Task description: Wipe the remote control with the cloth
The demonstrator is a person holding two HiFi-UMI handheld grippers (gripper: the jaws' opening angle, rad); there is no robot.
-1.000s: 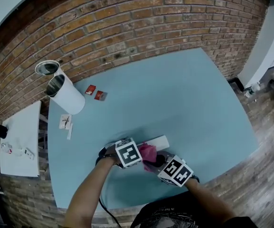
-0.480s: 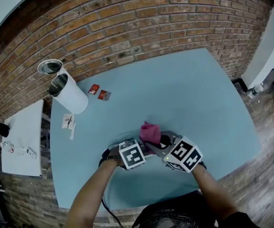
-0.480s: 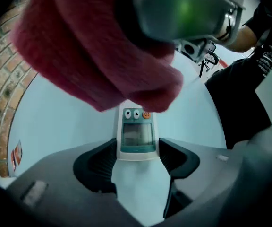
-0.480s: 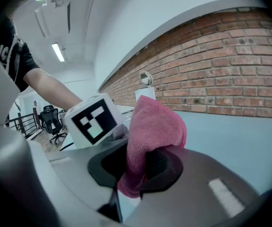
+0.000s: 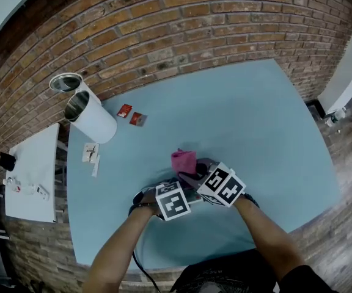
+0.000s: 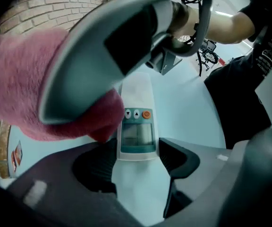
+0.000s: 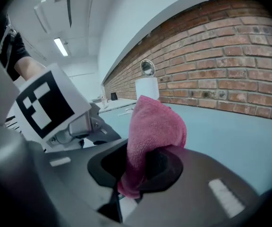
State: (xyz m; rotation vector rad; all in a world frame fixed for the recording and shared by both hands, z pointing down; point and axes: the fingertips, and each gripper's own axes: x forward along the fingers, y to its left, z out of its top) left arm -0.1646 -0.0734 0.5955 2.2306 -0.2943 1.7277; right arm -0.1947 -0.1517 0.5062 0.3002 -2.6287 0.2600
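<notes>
- Over the last second the right gripper (image 7: 140, 169) has carried the pink cloth (image 5: 183, 162) from the person's side of the left gripper (image 6: 137, 162) to its far side, toward the brick wall (image 5: 164, 35).
- The right gripper's jaws are clamped on a fold of the pink cloth. The loose bulk stands above them.
- The left gripper shows no change. Its jaws are closed against both long edges of the remote control (image 6: 137, 125), pinning it on the blue table (image 5: 255, 121) close to the person.
- We read this as one wiping stroke drawn across the remote control, so we judge the task to be mid-course.
- In the left gripper view the pink cloth bulges just beside the left edge of the button row (image 6: 136, 113). We cannot tell whether it touches there.
- A second ago the head view showed the white body in the clear. Now the right gripper covers it in that view.
- Orientation: the remote control lies face up. Its display (image 6: 137, 137) sits between the left jaws, with the button row beyond it. The body points away from the left gripper and passes under the right gripper.
- Long axis: in the left gripper view it runs straight up the picture, in line with the gap between the jaws.
- The earlier head view showed the axis running from the left gripper out to the right and slightly away from the person. We judge this unchanged.
</notes>
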